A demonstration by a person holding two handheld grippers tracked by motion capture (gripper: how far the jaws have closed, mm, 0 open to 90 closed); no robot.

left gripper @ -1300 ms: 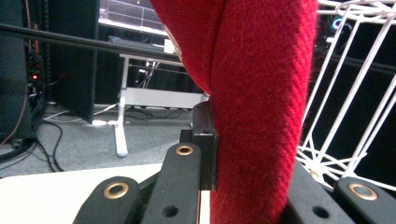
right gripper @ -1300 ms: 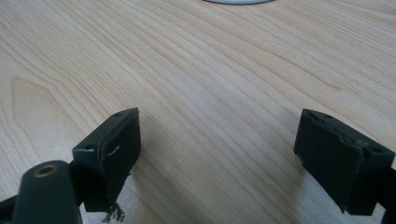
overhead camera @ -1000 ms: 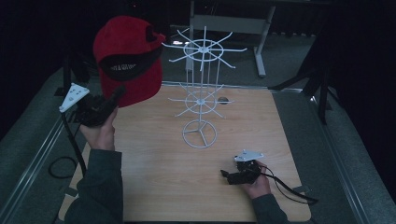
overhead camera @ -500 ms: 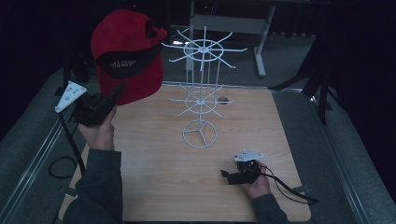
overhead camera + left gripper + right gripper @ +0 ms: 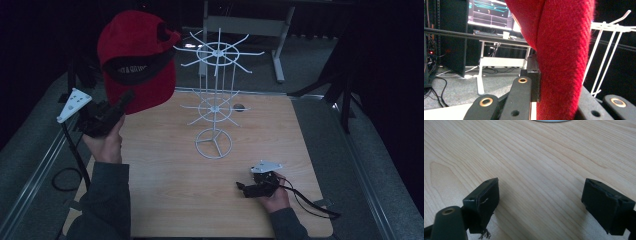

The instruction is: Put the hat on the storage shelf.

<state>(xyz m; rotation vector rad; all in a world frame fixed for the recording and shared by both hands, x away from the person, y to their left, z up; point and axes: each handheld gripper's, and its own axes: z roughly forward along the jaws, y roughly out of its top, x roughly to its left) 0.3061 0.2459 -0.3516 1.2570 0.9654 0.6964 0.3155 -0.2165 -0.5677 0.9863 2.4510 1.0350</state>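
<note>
A red cap (image 5: 135, 60) with a dark inner band hangs in the air at the left, just left of a white wire display rack (image 5: 215, 100). My left gripper (image 5: 126, 99) points up and is shut on the cap's lower edge. In the left gripper view, the red fabric (image 5: 564, 50) is clamped between the black jaws of the left gripper (image 5: 541, 82), and the rack's white arms (image 5: 609, 27) rise at the right. My right gripper (image 5: 242, 187) rests low over the wooden table (image 5: 165, 200) near its front right, open. Bare wood lies between the pads of the right gripper (image 5: 544, 192).
The rack stands on a round ring base (image 5: 214, 144) mid-table, with two tiers of spoke hooks. A small dark hole (image 5: 239, 107) sits behind it. Grey carpet borders the table, and a white desk frame (image 5: 240, 25) stands beyond. Cables trail from both grippers.
The left hand has shifted slightly left with the cap, which has turned a little. The right hand has stayed where it was.
</note>
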